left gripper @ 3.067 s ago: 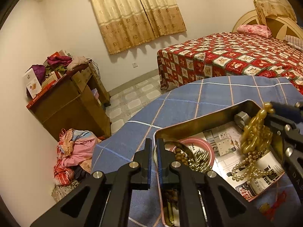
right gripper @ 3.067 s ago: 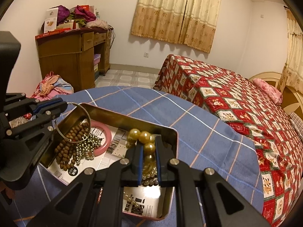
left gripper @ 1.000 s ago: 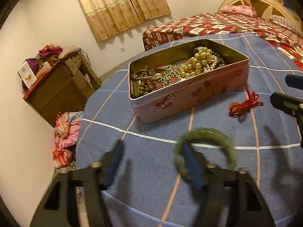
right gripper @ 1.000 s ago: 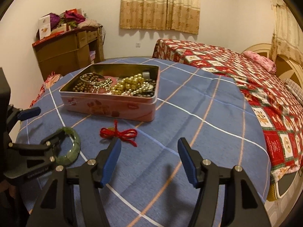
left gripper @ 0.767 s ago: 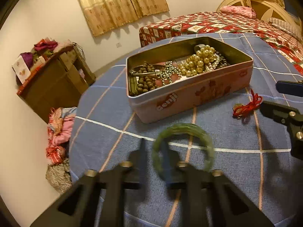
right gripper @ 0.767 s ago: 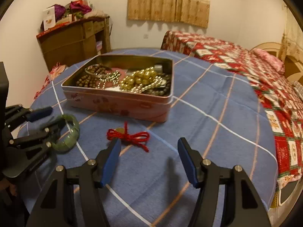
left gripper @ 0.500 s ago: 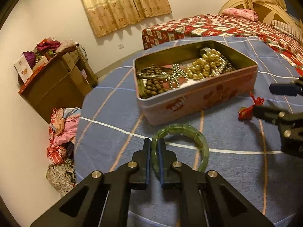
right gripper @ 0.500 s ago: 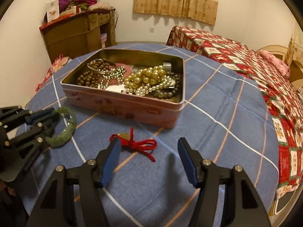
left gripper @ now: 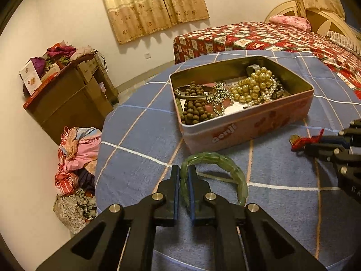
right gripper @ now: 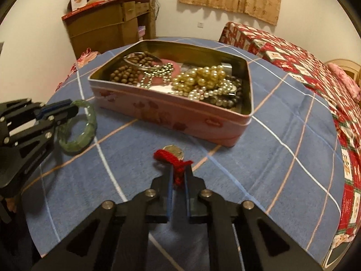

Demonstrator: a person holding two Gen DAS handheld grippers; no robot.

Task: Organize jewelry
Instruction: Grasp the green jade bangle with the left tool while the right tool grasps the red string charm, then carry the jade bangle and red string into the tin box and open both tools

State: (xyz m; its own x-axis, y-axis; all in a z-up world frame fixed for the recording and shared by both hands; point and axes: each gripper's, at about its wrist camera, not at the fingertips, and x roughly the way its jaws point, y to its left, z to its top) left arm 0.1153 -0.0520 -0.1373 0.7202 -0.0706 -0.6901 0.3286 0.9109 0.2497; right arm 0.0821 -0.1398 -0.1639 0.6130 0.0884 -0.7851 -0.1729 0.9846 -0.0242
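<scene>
Left gripper [left gripper: 184, 176] clamped on green bangle [left gripper: 227, 164] | right gripper [right gripper: 178, 178] clamped on red cord [right gripper: 174, 160] | both likely bound for tin [right gripper: 171, 113].

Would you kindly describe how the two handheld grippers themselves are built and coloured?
Both the left gripper and the right gripper are matte black, with angular linkage arms that have triangular cut-outs and round silver pivot bolts. The jaws are flat and narrow, lined with blue pads. No cables or sleeves are visible, and any lettering is too partial to read.

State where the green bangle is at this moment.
The green bangle sits low in the left wrist view, pinched by the left gripper over the blue cloth, just in front of the pink tin.
</scene>
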